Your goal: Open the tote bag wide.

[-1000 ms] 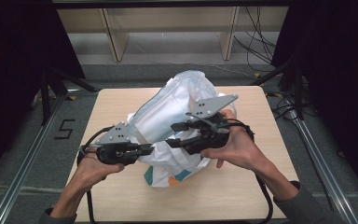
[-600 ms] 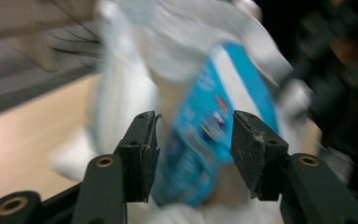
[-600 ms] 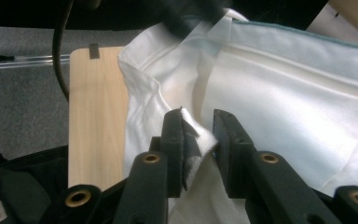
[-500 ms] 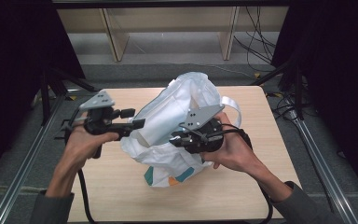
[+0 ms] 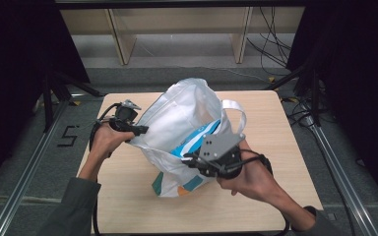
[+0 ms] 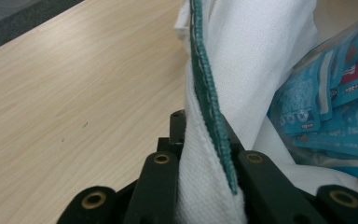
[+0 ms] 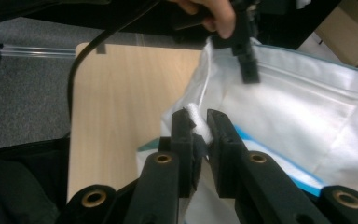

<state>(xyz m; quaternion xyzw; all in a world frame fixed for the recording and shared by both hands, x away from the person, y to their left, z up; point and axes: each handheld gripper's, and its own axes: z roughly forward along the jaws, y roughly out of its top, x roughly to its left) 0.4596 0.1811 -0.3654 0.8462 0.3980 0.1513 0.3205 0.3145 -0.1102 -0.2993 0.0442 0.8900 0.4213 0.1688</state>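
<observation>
My jaws are black, with small brass-coloured rings set in them. The bag (image 5: 177, 123) I grip is white cloth, its rim edged in a teal-green band with pale stitching, and it carries teal and orange patches near the bottom. Inside it lies a packet (image 6: 326, 112) in bright blue and white with a touch of red. The counter (image 5: 128, 196) is pale wood with fine grain. My sleeve (image 5: 74, 206) is grey-green.

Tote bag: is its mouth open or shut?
Open: the tote bag gapes between the left gripper and right gripper, showing blue packets inside.
</observation>
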